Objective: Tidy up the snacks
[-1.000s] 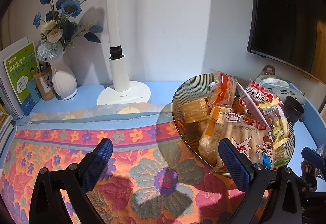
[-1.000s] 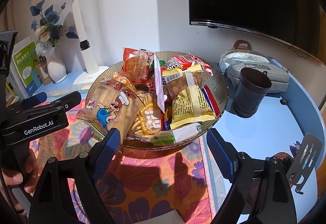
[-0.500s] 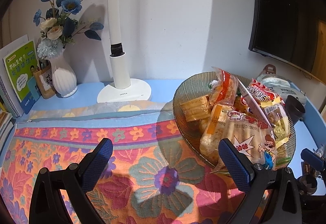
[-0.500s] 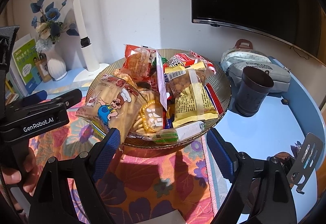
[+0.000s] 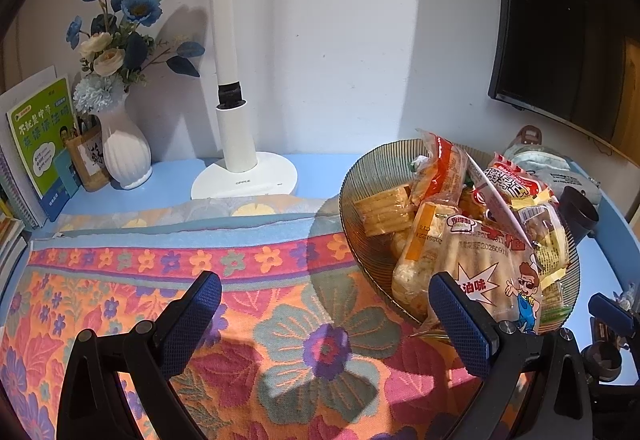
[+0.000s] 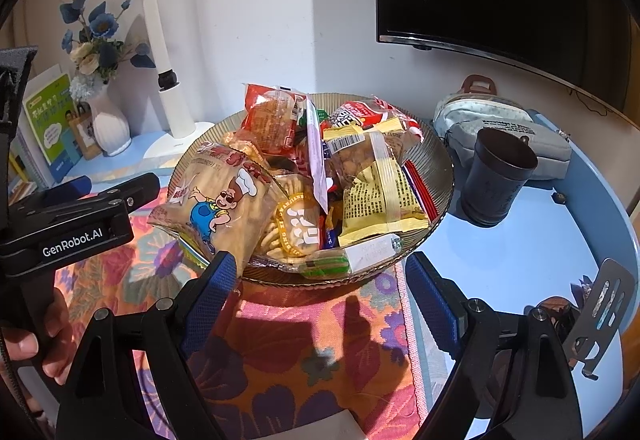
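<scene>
both the left gripper (image 5: pixel 324 324) and right gripper (image 6: pixel 320 300) have fingers spread wide, holding nothing, above the flowered cloth (image 5: pixel 240 320) before the ribbed glass bowl (image 6: pixel 440 164) of wrapped snacks (image 6: pixel 360 176) on the blue desk (image 6: pixel 520 248)

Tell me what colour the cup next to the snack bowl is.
The cup is dark brown, nearly black; the right wrist view shows it best.

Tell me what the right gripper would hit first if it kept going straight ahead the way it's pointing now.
Probably the snack bowl: the open right gripper aims at its near rim, likely reaching the green wafer pack first, though depth is uncertain.
</scene>
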The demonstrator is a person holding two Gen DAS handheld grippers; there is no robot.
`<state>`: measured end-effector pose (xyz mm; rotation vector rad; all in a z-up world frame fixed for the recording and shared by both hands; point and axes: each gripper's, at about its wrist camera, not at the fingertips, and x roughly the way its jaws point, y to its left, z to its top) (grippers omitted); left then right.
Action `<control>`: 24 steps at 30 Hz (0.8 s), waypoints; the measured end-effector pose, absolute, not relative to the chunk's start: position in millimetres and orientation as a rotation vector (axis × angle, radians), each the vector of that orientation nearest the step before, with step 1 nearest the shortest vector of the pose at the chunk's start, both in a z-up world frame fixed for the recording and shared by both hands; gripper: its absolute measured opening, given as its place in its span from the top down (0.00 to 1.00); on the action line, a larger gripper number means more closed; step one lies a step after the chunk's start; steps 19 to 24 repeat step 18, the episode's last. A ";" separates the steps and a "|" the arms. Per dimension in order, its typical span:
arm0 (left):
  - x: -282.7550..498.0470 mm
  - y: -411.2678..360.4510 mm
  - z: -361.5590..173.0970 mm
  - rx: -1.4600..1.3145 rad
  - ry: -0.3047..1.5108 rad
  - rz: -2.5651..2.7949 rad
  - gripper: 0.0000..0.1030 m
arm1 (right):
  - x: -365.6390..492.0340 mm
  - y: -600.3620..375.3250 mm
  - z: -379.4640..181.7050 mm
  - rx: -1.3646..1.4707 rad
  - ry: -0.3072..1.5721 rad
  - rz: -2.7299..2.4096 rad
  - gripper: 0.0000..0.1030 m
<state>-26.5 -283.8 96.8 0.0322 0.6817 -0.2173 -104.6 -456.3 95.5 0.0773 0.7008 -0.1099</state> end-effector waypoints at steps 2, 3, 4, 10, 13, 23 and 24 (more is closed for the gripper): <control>-26.3 -282.7 96.6 0.030 0.689 -0.222 0.00 | -104.8 -455.3 95.6 0.077 0.700 -0.112 0.16; -26.1 -281.9 96.3 0.025 0.697 -0.228 0.00 | -104.5 -456.2 95.5 0.077 0.701 -0.110 0.16; -25.9 -281.4 96.1 0.020 0.700 -0.230 0.00 | -104.4 -456.4 95.4 0.077 0.703 -0.111 0.16; -25.7 -278.6 95.3 0.021 0.698 -0.231 0.00 | -106.6 -457.6 93.7 0.097 0.710 -0.127 0.16; -27.9 -277.8 96.5 0.026 0.686 -0.249 0.00 | -107.5 -457.3 92.1 0.096 0.715 -0.136 0.16; -30.5 -276.1 98.9 0.023 0.678 -0.272 0.00 | -106.6 -460.2 86.3 0.118 0.739 -0.158 0.16; -30.5 -276.1 98.9 0.023 0.678 -0.272 0.00 | -106.6 -460.2 86.3 0.118 0.739 -0.158 0.16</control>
